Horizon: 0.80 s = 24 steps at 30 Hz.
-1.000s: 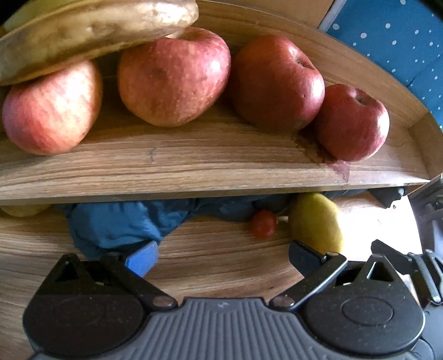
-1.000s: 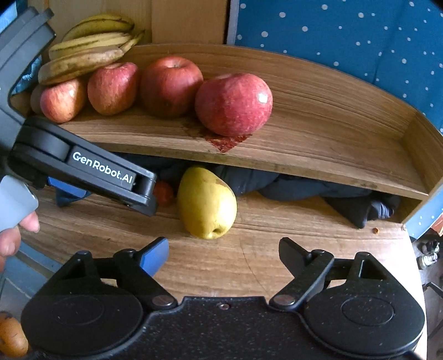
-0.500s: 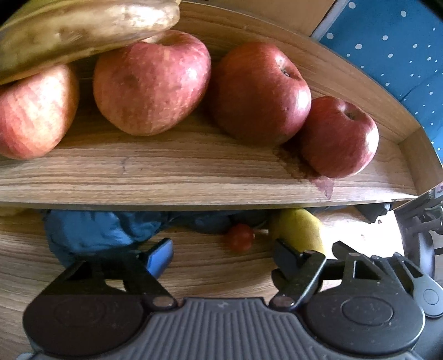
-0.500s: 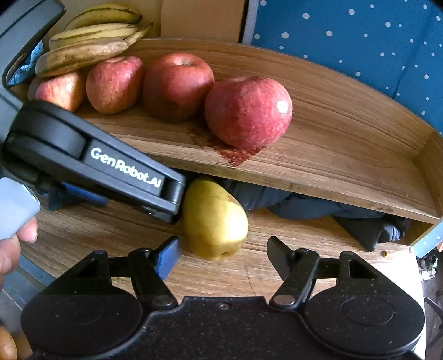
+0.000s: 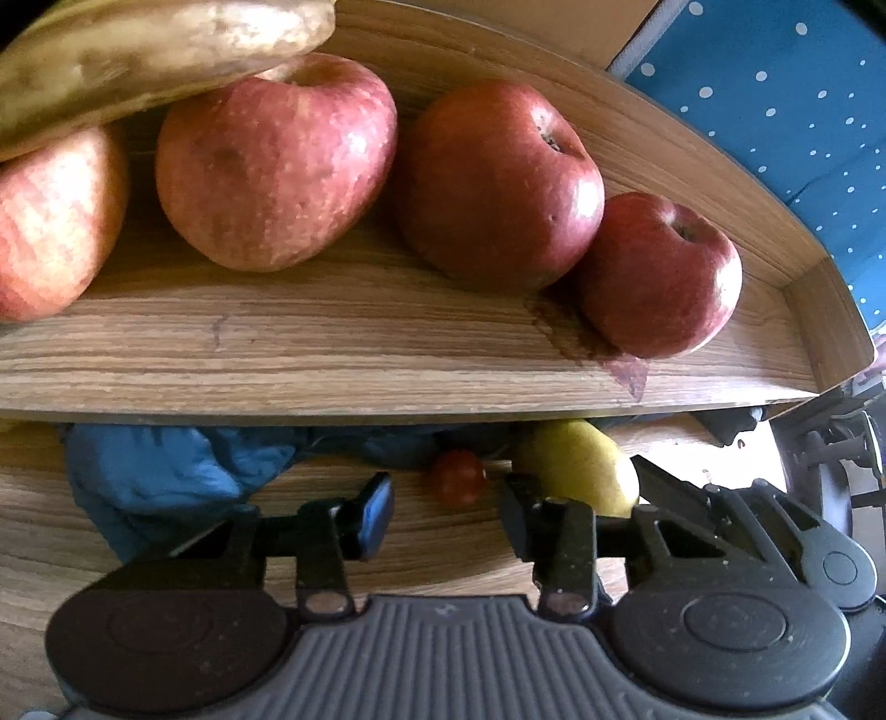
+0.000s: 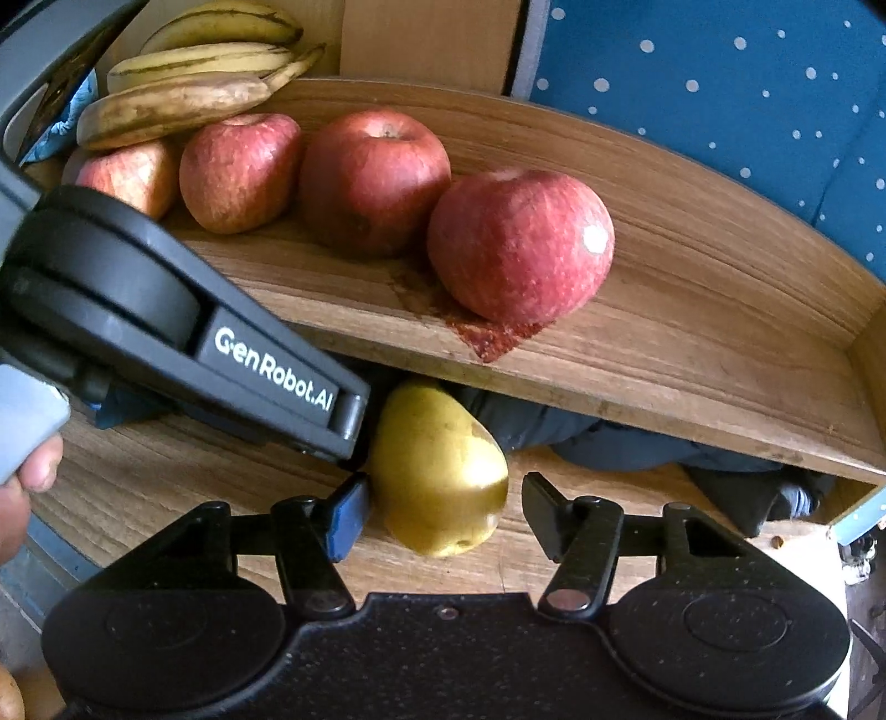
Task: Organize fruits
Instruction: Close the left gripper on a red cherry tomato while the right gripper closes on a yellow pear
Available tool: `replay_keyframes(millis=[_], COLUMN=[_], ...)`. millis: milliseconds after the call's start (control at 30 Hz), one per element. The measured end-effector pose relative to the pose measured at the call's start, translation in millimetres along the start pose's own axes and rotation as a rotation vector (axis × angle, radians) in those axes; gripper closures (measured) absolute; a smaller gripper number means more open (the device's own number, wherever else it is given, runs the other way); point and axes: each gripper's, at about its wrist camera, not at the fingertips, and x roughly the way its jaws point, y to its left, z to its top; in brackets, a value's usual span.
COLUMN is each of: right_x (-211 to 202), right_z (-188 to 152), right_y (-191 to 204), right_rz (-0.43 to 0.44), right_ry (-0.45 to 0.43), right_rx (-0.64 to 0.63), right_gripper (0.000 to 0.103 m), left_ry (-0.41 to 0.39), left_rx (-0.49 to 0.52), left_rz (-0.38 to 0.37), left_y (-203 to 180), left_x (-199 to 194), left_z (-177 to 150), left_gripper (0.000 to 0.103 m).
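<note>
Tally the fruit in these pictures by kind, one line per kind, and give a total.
Apples: 4
Bananas: 3
Pear: 1
Small red tomato: 1
Total: 9

A curved wooden shelf [image 6: 692, 310] with a raised back rim stands above a wood-grain table [image 6: 166, 482], daylight glossing both surfaces. Behind the shelf hangs blue fabric with white dots [image 6: 720, 72], and beside that a plain tan panel [image 6: 426, 39]. Under the shelf, dark blue cloth [image 5: 160, 465] lies bunched on the table
</note>
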Motion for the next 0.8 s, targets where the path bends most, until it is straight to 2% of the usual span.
replay_keyframes(millis=[167, 333, 600, 800], right_x=[2.3, 0.8, 0.5, 3.5], right_z=[0.2, -2.2, -3.2, -4.7], right_y=[1.0, -0.7, -2.9, -1.5], right_rz=[0.004, 0.009, 0.006, 0.007], right_ry=[0.004, 0.006, 0.007, 0.007], right_rx=[-0.010, -0.017, -0.020, -0.020], right_gripper=[0.043, 0.048, 0.048, 0.048], left_ry=[-0.002, 0.002, 0.008, 0.013], left_rx=[-0.003, 0.003, 0.001, 0.007], left_rz=[-0.005, -0.011, -0.014, -0.012], left_y=[0.9, 0.9, 1.7, 0.3], left_x=[1.7, 3.0, 4.2, 3.7], left_z=[2.4, 1.7, -0.8, -4.1], left_gripper=[0.061, 0.069, 0.078, 0.079])
